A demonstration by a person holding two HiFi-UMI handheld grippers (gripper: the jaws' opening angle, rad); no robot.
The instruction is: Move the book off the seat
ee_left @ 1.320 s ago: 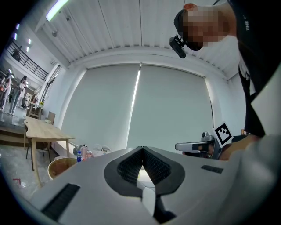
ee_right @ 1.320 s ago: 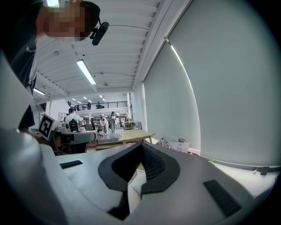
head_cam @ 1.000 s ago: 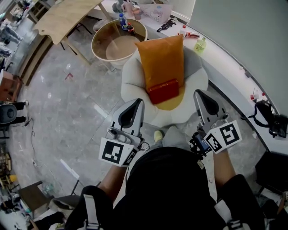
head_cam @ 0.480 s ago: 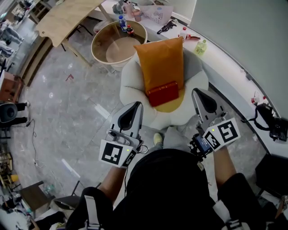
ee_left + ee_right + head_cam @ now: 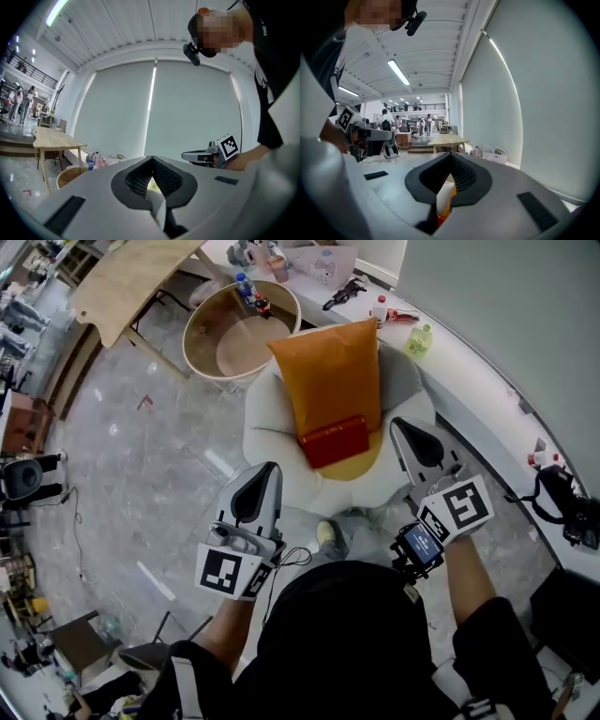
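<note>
The left tool and the right tool are hovering, each with jaws pressed together on nothing, near the white seat, where the red book is lying at the foot of the leaning orange cushion.

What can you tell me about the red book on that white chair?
The red book is a closed, rectangular volume with a plain-looking cover, its title unreadable from here. It lies across the middle of the white chair, on a yellow seat pad, its far edge against the lower end of the orange cushion. Nothing else touches it.
</note>
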